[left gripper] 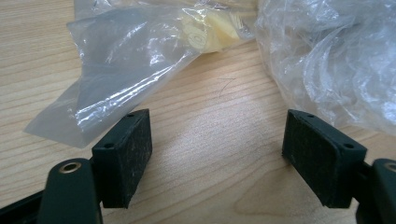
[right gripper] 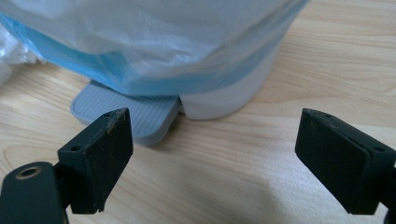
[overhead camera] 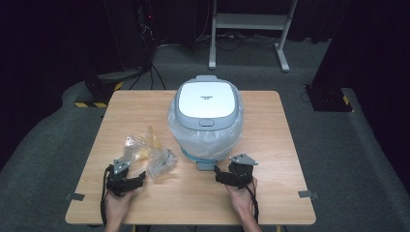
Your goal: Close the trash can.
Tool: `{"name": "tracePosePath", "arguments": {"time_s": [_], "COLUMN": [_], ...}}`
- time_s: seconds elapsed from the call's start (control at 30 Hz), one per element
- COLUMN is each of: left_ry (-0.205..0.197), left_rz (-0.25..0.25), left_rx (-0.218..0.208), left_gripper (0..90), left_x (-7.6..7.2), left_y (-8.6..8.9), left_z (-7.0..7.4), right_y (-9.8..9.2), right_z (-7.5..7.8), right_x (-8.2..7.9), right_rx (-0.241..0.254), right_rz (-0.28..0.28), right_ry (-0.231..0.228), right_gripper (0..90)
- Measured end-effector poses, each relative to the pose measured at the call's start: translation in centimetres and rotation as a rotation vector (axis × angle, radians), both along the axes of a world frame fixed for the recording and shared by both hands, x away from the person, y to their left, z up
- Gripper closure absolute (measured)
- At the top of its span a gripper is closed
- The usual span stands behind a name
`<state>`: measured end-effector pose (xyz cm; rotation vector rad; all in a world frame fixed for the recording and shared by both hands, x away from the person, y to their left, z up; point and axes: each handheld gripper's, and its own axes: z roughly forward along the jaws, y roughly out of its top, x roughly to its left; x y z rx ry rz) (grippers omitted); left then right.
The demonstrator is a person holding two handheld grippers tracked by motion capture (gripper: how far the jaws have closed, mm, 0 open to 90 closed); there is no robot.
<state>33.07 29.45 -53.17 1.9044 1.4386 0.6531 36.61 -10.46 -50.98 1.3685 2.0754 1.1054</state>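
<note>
Both my tongs gape empty — left tongs [overhead camera: 141,177] by crinkly plastic bags [overhead camera: 145,150], right tongs [overhead camera: 217,172] facing the bin's pedal [right gripper: 126,115] — bin [overhead camera: 207,108] dead ahead.

Wooden table [overhead camera: 270,145], metal stand [overhead camera: 251,21] beyond

We see a pale, matt wood-grain tabletop [overhead camera: 270,159]. The crumpled bags [left gripper: 135,60] are thin, clear, glossy plastic film. The bin [overhead camera: 208,99] has a smooth plastic lid, a filmy liner [right gripper: 154,42] and a ribbed grey pedal [right gripper: 140,116]. Our left tool [left gripper: 217,158] carries rough matt black pads.
</note>
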Motion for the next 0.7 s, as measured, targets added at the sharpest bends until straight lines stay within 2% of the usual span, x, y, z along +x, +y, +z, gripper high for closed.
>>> {"name": "tracePosePath", "arguments": {"time_s": [0.33, 0.7], "left_ry": [0.000, 0.000], "left_rz": [0.000, 0.000], "left_rx": [0.000, 0.001], "left_gripper": [24.2, 24.2], "left_x": [0.0, 0.0], "left_y": [0.0, 0.0], "left_z": [0.0, 0.0], "right_y": [0.4, 0.5], "right_z": [-0.4, -1.0], "right_x": [0.8, 1.4], "right_rx": [0.041, 0.043], "right_rz": [-0.012, -0.024], "right_ry": [0.013, 0.022], "right_gripper": [11.0, 10.3]}}
